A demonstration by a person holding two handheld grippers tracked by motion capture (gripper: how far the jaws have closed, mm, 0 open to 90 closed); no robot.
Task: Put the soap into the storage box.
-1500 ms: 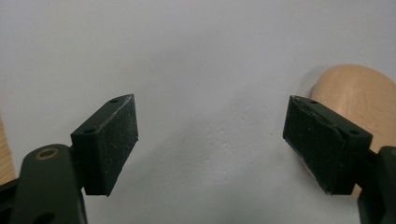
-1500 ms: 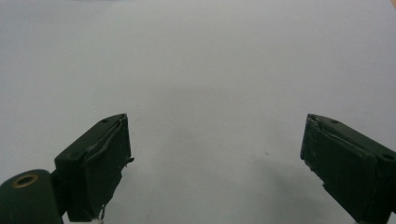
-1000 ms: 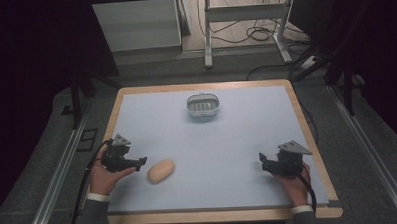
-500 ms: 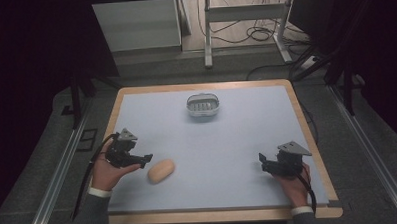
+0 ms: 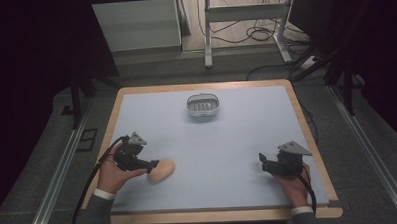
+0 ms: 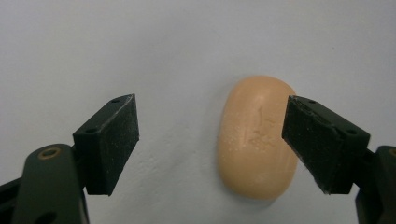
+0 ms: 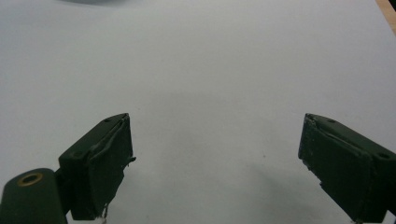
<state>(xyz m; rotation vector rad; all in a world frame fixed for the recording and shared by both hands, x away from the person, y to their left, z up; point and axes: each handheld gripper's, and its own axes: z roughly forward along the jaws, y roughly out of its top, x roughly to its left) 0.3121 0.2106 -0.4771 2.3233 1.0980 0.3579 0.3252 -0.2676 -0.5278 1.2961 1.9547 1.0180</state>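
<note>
A tan oval bar of soap [image 5: 161,170] lies on the pale blue mat [image 5: 237,135] near the front left. My left gripper [image 5: 151,166] is right at its left end, open. In the left gripper view the soap [image 6: 258,138] lies between the jaws, close against the right pad [image 6: 317,140], with the left pad [image 6: 112,140] well apart from it. My right gripper [image 5: 264,162] hovers open over bare mat at the front right, and the right gripper view [image 7: 215,158] has nothing between its fingers.
A small grey soap dish [image 5: 203,106] with a slotted insert stands at the back centre of the mat. The table's wooden rim [image 5: 307,133] frames the mat. Beyond the table are desk legs and cables on the floor.
My left gripper has moved right toward the soap and now has its jaws around the soap's near end. The right gripper has stayed where it was.
</note>
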